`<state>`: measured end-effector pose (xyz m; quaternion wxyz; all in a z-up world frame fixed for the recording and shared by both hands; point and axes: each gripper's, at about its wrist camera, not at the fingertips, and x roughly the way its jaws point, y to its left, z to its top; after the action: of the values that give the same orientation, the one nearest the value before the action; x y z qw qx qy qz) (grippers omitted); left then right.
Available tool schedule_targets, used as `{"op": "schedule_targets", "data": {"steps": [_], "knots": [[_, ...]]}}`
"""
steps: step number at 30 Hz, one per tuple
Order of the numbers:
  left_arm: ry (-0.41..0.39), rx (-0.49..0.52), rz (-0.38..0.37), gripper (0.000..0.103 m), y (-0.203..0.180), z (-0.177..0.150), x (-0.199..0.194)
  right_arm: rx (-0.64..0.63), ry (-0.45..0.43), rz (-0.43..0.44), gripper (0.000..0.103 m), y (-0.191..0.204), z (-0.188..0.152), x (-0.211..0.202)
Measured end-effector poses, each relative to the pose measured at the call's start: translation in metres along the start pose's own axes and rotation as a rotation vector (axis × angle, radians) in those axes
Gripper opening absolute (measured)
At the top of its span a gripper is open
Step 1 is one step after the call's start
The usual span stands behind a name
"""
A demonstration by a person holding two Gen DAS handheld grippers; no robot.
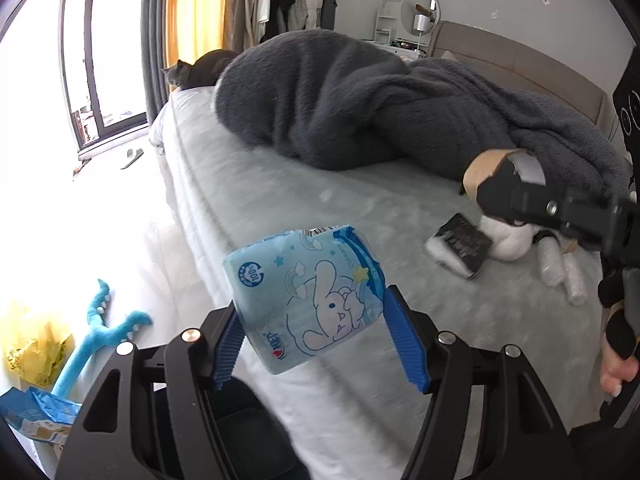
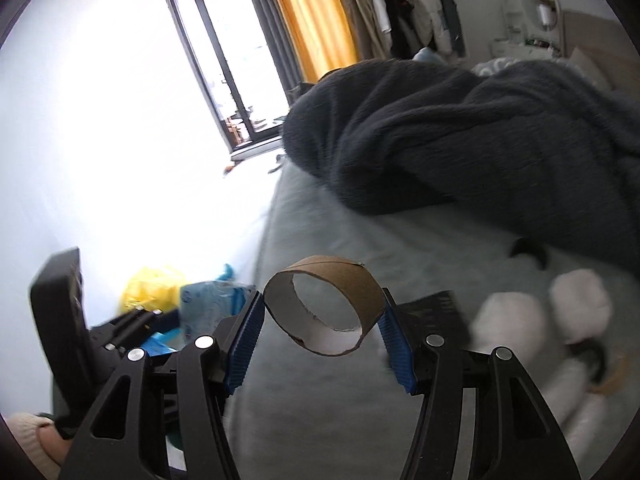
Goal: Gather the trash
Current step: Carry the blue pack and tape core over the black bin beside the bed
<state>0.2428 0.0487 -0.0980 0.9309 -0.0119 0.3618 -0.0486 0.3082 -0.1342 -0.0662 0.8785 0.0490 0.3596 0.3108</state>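
With the pale blue cartoon-printed tissue packet (image 1: pixel 308 300) clamped in the left claw (image 1: pixel 310 332) and the brown cardboard tube ring (image 2: pixel 326 308) pinched in the right claw (image 2: pixel 324 332), both grips should be kept firm until the yellow plastic bag (image 2: pixel 150 290) on the floor is reached.

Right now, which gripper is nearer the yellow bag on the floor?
Left. The left gripper is by the bed edge above the yellow bag; the right gripper is further over the bed.

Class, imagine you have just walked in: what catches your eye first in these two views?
The left gripper clamps a blue cartoon tissue pack over the bed's edge, and the right gripper clamps a cardboard roll core. Behind them, a dark blanket is heaped on the bed, with a grey cat beyond.
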Motion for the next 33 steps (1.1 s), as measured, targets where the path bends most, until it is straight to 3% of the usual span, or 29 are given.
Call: {"op": "schedule_targets", "data": {"steps": [19, 33], "knots": [[0.225, -0.155, 0.085, 0.069, 0.106, -0.059, 0.009, -0.022, 0.124, 0.155, 0.058, 0.086, -0.008, 0.074], [0.459, -0.275, 0.059, 0.069, 0.161, -0.118, 0.028, -0.159, 0.3, 0.135, 0.058, 0.145, -0.035, 0.133]]}}
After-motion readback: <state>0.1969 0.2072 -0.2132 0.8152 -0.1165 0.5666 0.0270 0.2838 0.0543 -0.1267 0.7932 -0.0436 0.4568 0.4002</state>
